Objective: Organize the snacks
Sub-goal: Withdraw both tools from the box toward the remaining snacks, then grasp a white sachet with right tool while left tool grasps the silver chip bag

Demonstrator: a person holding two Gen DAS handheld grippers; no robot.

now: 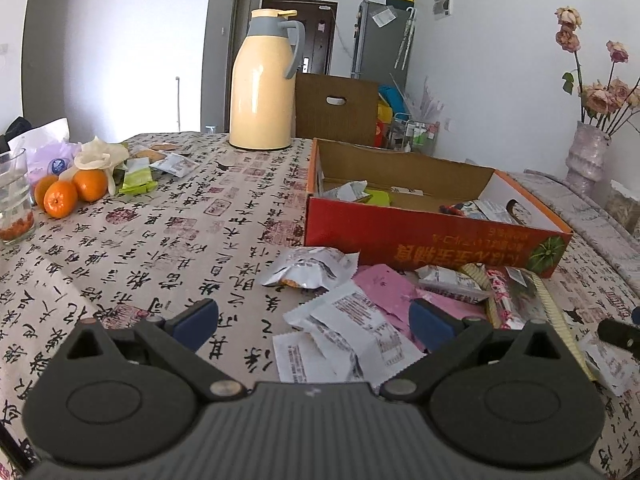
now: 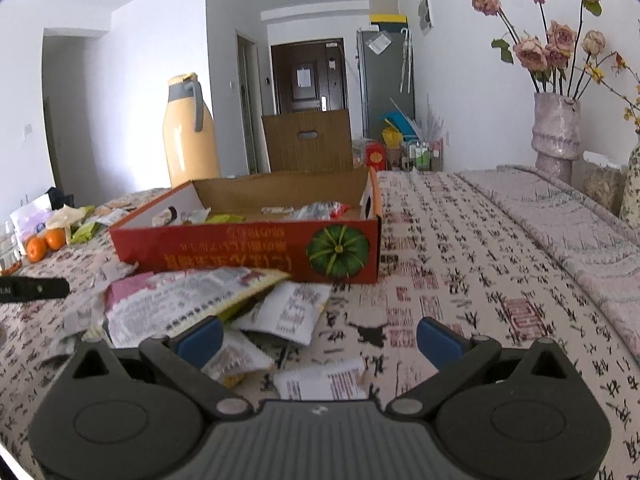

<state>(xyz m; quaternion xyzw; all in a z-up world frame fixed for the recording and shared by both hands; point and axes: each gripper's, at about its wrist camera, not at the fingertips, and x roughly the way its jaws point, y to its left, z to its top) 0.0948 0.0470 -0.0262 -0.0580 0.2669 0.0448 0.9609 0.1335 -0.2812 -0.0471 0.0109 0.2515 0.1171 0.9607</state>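
A red cardboard box (image 1: 420, 236) with a pumpkin picture (image 2: 338, 250) stands open on the table and holds several snack packets. More packets lie loose in front of it: silver and white ones (image 1: 344, 320), a pink one (image 1: 388, 288) and a large pink-and-white bag (image 2: 180, 300). My left gripper (image 1: 314, 320) is open and empty, with the white packets between its fingers. My right gripper (image 2: 320, 338) is open and empty, above a small white packet (image 2: 320, 380) at the right end of the pile.
A yellow thermos jug (image 1: 264, 80) stands at the table's back. Oranges (image 1: 60, 198), a glass (image 1: 14, 196), green packets (image 1: 138, 178) and bags lie at the left. A vase of dried roses (image 2: 556, 128) stands at the right on a quilted cloth.
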